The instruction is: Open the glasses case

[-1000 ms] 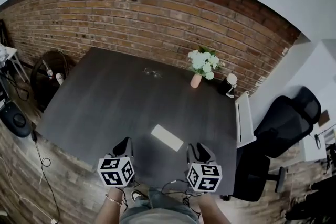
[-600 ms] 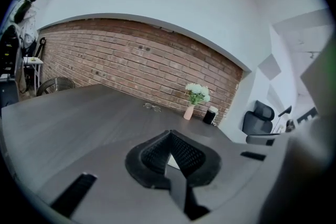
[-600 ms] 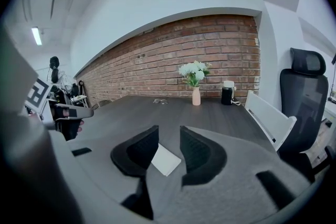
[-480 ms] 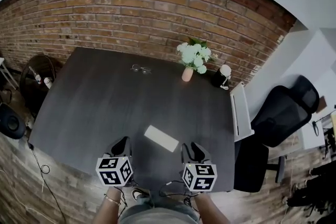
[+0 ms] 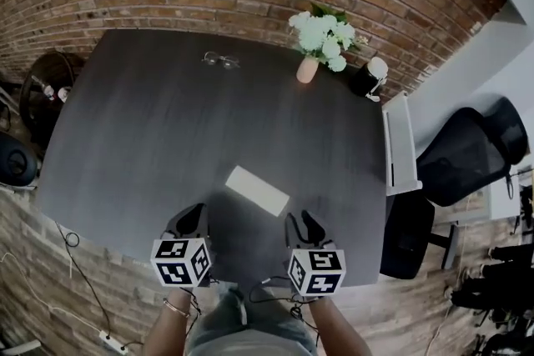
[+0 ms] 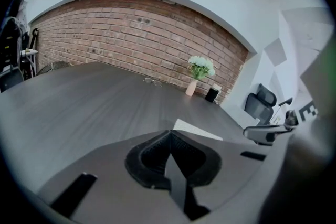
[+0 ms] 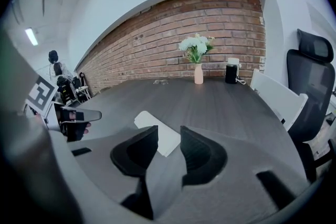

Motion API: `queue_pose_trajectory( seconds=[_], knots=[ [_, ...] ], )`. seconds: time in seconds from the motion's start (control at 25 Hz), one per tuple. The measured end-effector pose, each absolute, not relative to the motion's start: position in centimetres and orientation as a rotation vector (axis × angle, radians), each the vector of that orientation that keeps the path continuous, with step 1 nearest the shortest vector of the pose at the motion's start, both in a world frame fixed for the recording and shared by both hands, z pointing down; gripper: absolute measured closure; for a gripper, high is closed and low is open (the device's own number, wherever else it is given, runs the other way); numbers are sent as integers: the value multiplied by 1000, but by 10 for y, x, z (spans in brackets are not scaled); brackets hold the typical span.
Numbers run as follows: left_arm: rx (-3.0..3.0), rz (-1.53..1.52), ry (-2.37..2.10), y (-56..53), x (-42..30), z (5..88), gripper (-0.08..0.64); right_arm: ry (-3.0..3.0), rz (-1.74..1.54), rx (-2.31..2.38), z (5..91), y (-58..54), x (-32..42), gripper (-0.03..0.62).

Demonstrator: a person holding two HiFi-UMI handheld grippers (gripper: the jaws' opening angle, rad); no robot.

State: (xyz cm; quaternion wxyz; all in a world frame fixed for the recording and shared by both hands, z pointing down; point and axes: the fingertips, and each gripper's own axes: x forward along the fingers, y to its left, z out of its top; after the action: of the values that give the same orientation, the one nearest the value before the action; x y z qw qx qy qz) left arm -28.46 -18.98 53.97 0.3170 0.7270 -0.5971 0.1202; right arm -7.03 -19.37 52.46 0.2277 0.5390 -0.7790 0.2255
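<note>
One glasses case [image 5: 258, 190], pale, flat and oblong with rounded corners, lies closed on the dark wooden table [image 5: 150, 137]. It sits at a slant near the edge closest to the person. It rests just beyond the tips of the two tongs and between their lines, touching neither. The left gripper [image 5: 194, 216] has its jaws pressed together at the tips, with nothing between them. It points forward and down over the table's near edge, its marker cube [image 5: 181, 261] facing the head camera. The right gripper [image 5: 301, 221] has its jaws spread by a narrow gap and holds nothing. In the right gripper view the case shows through that gap. It tilts down likewise. Both are held side by side, apart, on forearms [image 5: 171, 328] entering from the bottom of the head view.
</note>
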Motion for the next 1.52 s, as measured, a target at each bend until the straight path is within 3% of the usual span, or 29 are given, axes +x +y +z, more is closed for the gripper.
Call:
queue_pose_trajectory(
  seconds=[0.36, 1.52],
  knots=[
    [1875, 403, -1516, -179, -270, 592, 565, -2090, 679, 1459, 571, -192, -61, 451],
    [1984, 618, -1387, -244, -227, 622, 565, -2087, 737, 1375, 599, -201, -65, 445]
  ],
)
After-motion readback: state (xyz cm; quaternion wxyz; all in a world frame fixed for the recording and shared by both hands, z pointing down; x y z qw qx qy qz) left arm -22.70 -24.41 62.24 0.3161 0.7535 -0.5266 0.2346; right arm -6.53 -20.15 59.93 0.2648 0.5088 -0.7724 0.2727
